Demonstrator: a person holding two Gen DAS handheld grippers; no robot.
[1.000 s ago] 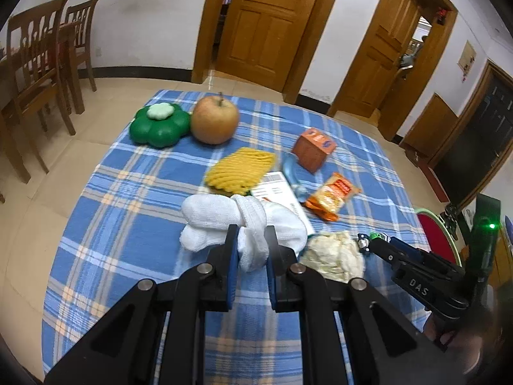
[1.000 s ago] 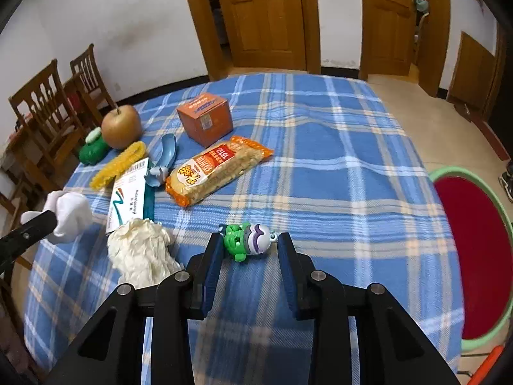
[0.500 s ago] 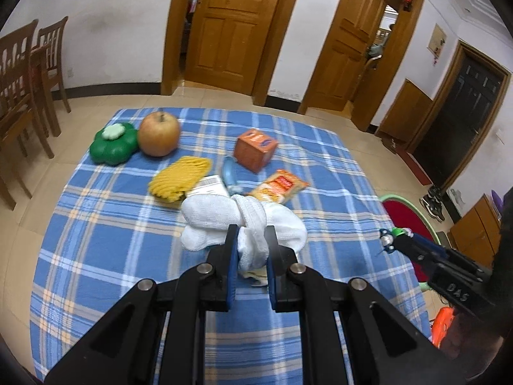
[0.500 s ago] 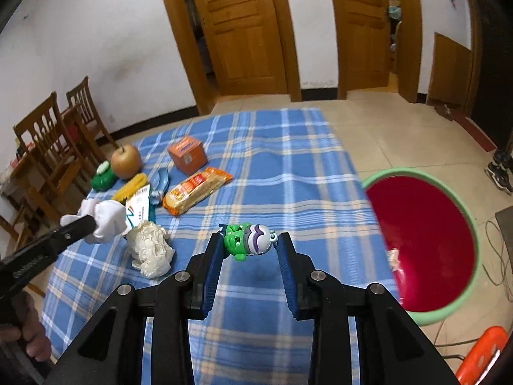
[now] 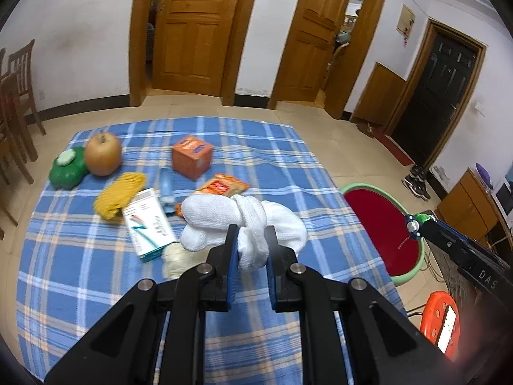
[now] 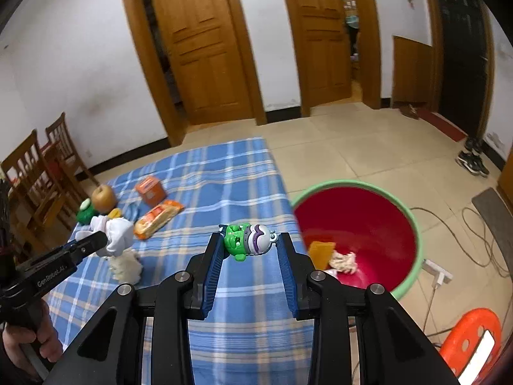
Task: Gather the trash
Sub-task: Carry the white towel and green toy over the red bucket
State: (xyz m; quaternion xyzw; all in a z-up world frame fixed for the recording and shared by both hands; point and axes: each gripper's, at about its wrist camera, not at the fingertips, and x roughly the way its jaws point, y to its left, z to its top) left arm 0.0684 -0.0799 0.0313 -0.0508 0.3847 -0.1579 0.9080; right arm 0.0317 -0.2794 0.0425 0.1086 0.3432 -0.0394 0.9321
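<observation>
My left gripper (image 5: 251, 240) is shut on a knotted white cloth (image 5: 243, 221) and holds it above the blue plaid table (image 5: 80, 256). It also shows in the right wrist view (image 6: 117, 232). My right gripper (image 6: 250, 243) is shut on a small green and purple toy (image 6: 248, 240), held in the air near the table's right edge. The toy also shows in the left wrist view (image 5: 416, 221). A red basin with a green rim (image 6: 413, 224) stands on the floor right of the table, with an orange piece (image 6: 320, 252) and crumpled paper (image 6: 344, 261) inside.
On the table lie an apple (image 5: 102, 155), a green toy (image 5: 67, 168), yellow foam net (image 5: 120, 194), a white box (image 5: 149, 224), an orange carton (image 5: 192, 157), a snack packet (image 5: 222, 187) and crumpled paper (image 5: 176, 260). An orange stool (image 6: 471, 343) stands near the basin. Wooden chairs (image 6: 35, 173) stand at left.
Both grippers have risen and swung right with their loads. The red basin has come into fuller view under the right gripper. The table items look smaller and farther.
</observation>
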